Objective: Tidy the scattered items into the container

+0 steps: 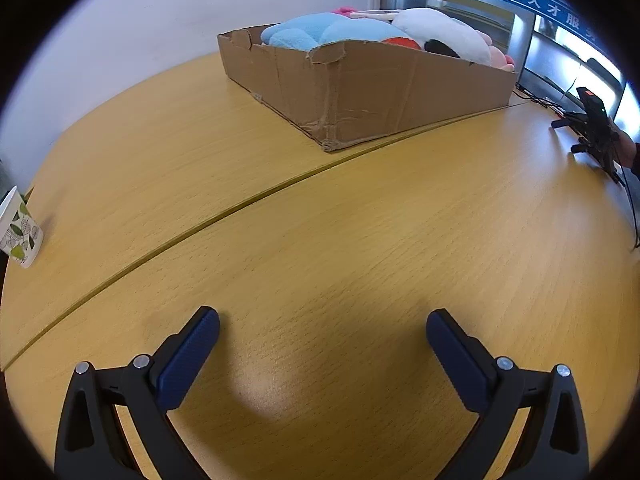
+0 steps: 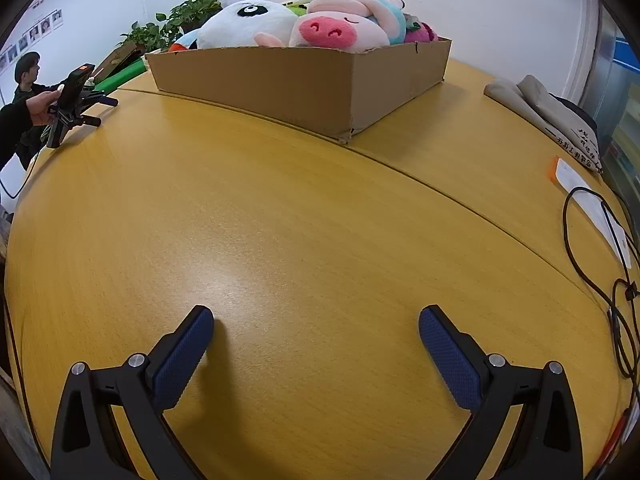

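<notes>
Over bare tabletop, both tools gape wide, empty.

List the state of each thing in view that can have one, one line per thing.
left gripper: open, nothing between its fingers.
right gripper: open, nothing between its fingers.
cardboard box: open-topped, piled full of plush toys, on the wooden table.
paper cup: upright at the table's edge.
black cable: loose, looped on the table.

Paper cup, plant, cable, folded cloth
</notes>
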Demonstrator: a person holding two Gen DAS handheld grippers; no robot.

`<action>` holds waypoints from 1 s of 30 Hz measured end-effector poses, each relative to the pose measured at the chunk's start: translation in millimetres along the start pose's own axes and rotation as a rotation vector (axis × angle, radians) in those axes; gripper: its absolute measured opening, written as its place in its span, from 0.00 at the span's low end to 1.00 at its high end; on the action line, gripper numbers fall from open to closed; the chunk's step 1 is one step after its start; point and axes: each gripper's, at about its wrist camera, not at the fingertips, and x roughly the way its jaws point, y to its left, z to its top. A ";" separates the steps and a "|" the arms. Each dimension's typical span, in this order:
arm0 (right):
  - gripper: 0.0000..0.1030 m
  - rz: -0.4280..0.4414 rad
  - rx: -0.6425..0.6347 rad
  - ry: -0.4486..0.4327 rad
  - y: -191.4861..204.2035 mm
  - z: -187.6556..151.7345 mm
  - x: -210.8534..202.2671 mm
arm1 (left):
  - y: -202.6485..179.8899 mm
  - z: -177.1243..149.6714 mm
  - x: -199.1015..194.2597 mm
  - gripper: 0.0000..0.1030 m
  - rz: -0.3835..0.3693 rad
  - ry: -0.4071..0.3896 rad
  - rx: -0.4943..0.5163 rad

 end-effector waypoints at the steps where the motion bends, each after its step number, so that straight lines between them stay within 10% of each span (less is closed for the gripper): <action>1: 1.00 -0.006 0.006 0.000 -2.1 2.0 1.6 | -1.5 1.4 1.2 1.00 -0.002 0.000 0.005; 30: 1.00 -0.023 0.033 -0.003 -6.7 4.0 7.4 | -1.1 8.8 10.8 1.00 -0.021 0.008 0.020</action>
